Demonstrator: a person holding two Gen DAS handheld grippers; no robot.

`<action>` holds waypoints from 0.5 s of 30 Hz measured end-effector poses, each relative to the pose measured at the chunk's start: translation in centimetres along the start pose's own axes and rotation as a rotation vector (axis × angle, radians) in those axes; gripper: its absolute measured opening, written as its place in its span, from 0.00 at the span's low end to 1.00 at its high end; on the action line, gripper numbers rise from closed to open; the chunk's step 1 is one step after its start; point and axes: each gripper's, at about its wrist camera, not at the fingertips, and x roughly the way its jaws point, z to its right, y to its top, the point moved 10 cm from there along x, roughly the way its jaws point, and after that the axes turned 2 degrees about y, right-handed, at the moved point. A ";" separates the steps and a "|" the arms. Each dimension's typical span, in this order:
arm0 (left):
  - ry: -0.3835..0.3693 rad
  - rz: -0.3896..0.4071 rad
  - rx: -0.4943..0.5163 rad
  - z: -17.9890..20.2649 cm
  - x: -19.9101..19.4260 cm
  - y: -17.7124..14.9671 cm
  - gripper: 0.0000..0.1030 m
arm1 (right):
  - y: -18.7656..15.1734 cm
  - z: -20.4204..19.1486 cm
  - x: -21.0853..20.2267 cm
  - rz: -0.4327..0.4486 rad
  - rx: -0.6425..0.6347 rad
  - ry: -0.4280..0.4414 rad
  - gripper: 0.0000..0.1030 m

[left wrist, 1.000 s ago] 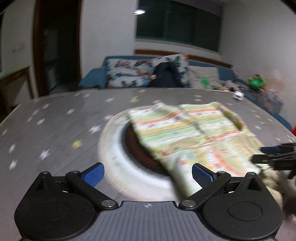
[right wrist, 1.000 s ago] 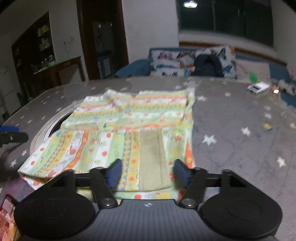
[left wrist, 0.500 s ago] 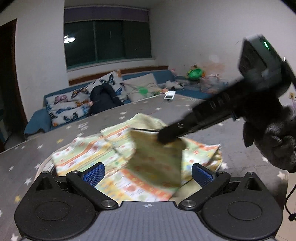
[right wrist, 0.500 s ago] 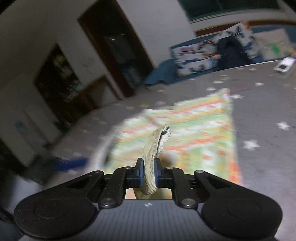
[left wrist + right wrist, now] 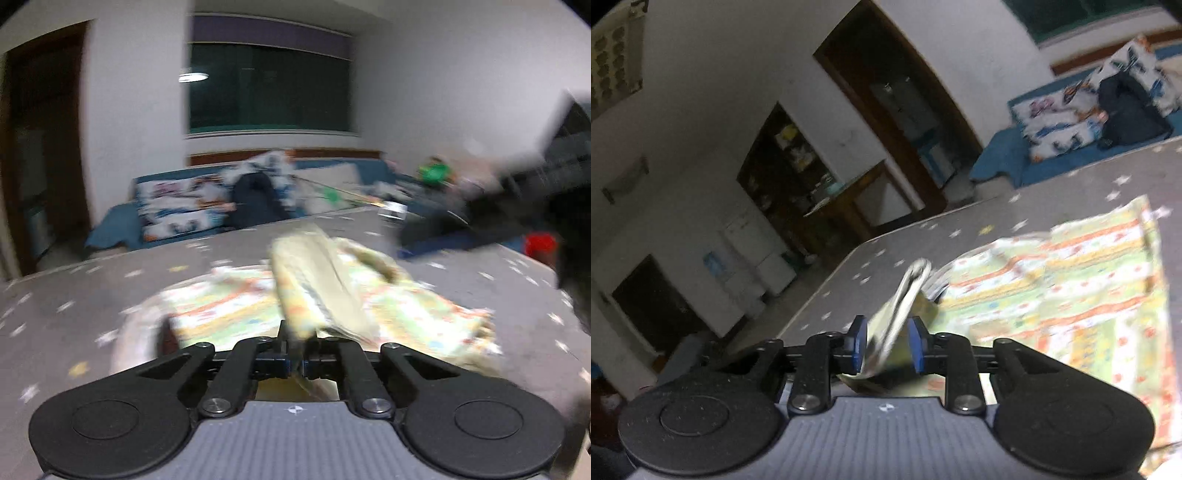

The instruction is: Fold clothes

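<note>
A child's garment [image 5: 406, 314] with green, yellow and orange stripes lies half lifted on the grey star-patterned table [image 5: 92, 295]. My left gripper [image 5: 295, 354] is shut on a raised fold of it, which climbs away from the jaws. In the right wrist view the garment [image 5: 1071, 295] spreads to the right. A beige band of it stands between the blue pads [image 5: 858, 343] of my right gripper [image 5: 887, 343]. Those jaws are opening and the pads stand apart from the band. In the left wrist view the right gripper [image 5: 410, 243] shows as a blurred dark shape above the cloth's far right side.
A white round ring [image 5: 136, 339] lies under the garment's left part. A blue sofa [image 5: 177, 210] with patterned cushions and a dark bag stands behind the table. A red object [image 5: 539, 245] sits at the far right. The table's left edge [image 5: 827, 288] drops to the floor, with dark wooden furniture beyond.
My left gripper went from wide open to shut on a fold of the garment. My right gripper rose and rolled, and its jaws, tight on the beige band half a second ago, have spread.
</note>
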 end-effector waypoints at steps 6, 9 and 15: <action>0.188 0.040 -0.150 -8.6 -4.5 -1.1 0.04 | -2.8 2.3 0.6 -0.104 -0.183 -0.222 0.25; 0.262 0.039 -0.194 -12.2 -5.7 -1.4 0.04 | -4.8 1.9 2.2 -0.169 -0.299 -0.268 0.25; 0.304 -0.010 -0.245 -14.3 -6.9 -4.2 0.04 | -8.3 -1.3 5.5 -0.271 -0.454 -0.229 0.42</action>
